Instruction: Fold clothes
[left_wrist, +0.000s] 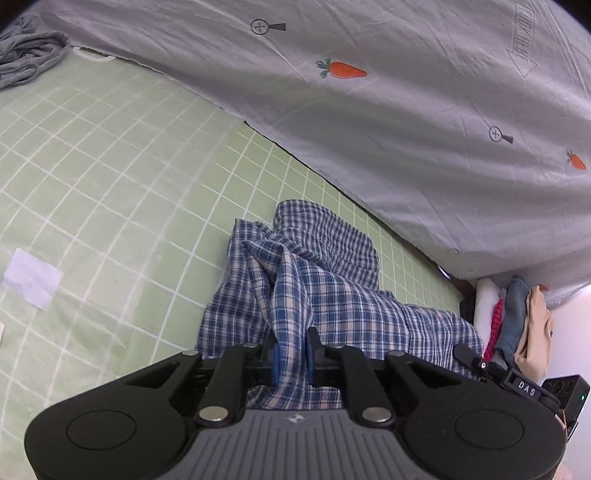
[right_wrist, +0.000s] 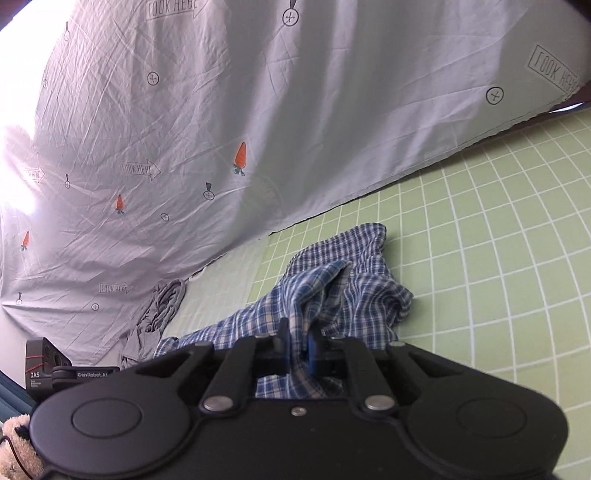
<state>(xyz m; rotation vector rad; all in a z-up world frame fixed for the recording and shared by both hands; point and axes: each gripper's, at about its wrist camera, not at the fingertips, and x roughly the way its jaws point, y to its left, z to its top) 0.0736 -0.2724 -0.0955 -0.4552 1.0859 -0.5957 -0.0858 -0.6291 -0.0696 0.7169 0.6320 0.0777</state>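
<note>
Two grips on one plaid garment (left_wrist: 295, 288): left gripper (left_wrist: 291, 356) clenched on a raised ridge of cloth, right gripper (right_wrist: 296, 349) pinching another bunch. Rumpled over green checked bedding (left_wrist: 92, 166), lifted at both points, likely for spreading flat. Grey garment (left_wrist: 29, 55) apart.

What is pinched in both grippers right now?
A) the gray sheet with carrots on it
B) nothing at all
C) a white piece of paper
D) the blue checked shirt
D: the blue checked shirt is bunched between the blue pads of the left gripper, and the right wrist view shows the right gripper clamped on the same cloth, above the green grid sheet.
</note>
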